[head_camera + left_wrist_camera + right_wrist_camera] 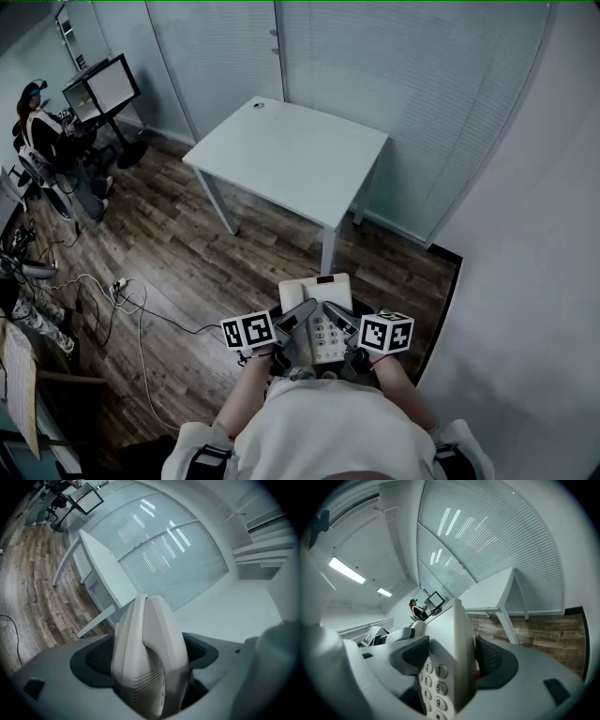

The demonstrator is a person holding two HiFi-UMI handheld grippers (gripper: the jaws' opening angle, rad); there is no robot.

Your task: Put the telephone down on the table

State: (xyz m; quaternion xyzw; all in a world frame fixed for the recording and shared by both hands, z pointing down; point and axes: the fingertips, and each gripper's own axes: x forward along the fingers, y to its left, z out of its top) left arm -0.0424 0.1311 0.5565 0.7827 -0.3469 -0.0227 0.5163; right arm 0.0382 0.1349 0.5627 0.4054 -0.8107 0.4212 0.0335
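Jaws of the left gripper and right gripper stand wide, each pair clamped on the cream plastic desk telephone between them; the white square table is well ahead.

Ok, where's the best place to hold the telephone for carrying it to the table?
By its long side edges, one gripper from each side, as now: left gripper on the handset edge, right gripper on the keypad edge. The telephone is wide and flat, so this likely keeps it level, underside free for the table.
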